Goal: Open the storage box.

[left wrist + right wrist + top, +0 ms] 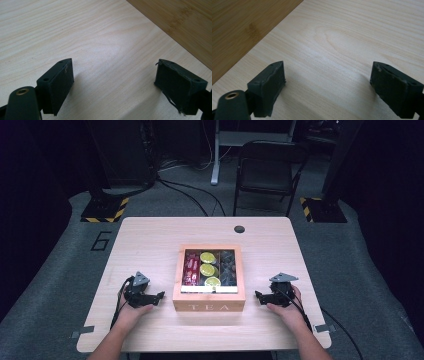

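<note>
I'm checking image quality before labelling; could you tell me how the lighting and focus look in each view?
High view: table brightly lit, room dark, tea box lettering soft. Left gripper view: soft jaw shadows on sharp wood grain. Right gripper view: the same, box side slightly blurred.

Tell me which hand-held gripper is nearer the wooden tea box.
Left, narrowly. The left hand-held gripper sits just off the side wall of the tea box; the right hand-held gripper sits slightly farther from the opposite wall. Both are open and empty.
</note>
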Demonstrator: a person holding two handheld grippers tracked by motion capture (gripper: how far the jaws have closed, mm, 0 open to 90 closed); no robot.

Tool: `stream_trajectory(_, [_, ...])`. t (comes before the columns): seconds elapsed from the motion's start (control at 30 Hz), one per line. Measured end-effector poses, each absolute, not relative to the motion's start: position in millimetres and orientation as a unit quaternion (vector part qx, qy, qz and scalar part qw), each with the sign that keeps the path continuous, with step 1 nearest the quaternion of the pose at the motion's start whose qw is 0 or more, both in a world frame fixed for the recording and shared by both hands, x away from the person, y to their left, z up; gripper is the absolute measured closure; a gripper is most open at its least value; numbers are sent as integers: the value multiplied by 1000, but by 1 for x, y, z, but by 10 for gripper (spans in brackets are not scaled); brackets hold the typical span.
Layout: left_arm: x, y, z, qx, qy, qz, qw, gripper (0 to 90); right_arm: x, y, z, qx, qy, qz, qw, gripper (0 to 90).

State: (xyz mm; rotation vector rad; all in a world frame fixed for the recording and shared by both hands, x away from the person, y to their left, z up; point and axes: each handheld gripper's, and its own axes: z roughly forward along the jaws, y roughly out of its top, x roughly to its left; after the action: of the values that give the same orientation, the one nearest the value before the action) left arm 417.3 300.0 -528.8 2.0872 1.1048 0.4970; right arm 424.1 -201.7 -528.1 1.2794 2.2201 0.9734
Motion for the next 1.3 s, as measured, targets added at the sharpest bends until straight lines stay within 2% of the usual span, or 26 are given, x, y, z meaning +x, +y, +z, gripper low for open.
stream_trajectory(0.3, [417, 300, -529, 800, 439, 189, 364, 171, 424, -203, -526, 463, 792, 346, 198, 182])
stream_trajectory(0.47, [416, 302, -525, 796, 448, 169, 371, 250, 422, -201, -521, 469, 795, 333, 194, 316])
stream_trajectory(0.93, [410, 301, -512, 791, 454, 166, 375, 304, 415, -198, -507, 458, 794, 346, 201, 349])
stream_trajectory(1.07, [406, 299, -507, 785, 451, 159, 394, 330, 413, -198, -503, 450, 797, 348, 202, 360])
stream_trajectory(1.3, [401, 293, -501, 792, 437, 157, 395, 334, 409, -198, -496, 445, 795, 361, 199, 374])
